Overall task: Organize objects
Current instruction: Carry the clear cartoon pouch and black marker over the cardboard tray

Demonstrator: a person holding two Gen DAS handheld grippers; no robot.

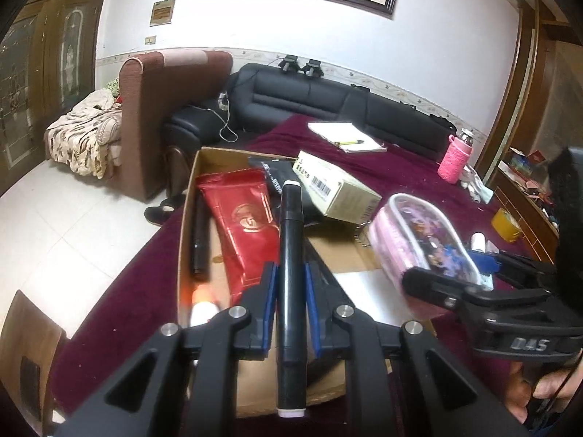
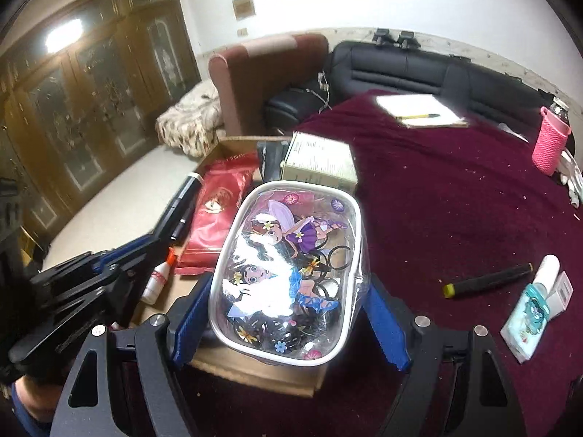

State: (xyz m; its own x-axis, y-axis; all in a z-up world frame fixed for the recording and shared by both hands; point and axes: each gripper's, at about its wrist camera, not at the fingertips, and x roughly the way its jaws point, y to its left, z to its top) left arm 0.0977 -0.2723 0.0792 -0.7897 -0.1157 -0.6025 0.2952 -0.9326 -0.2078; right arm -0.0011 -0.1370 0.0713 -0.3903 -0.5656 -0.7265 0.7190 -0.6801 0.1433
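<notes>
Maroon cloth covered the tabletop (image 2: 455,196), with a cardboard box (image 1: 189,218) at frame centre in the left wrist view. Inside lay a red packet (image 1: 240,225) and a cream carton (image 1: 335,185) bearing a barcode label. Left gripper (image 1: 289,284) fingers clamped a black marker (image 1: 290,255) above the box. Right gripper (image 2: 288,313), marked "DAS", held a clear fairy-print pouch (image 2: 288,262) between wide-set fingers at lower centre.
</notes>
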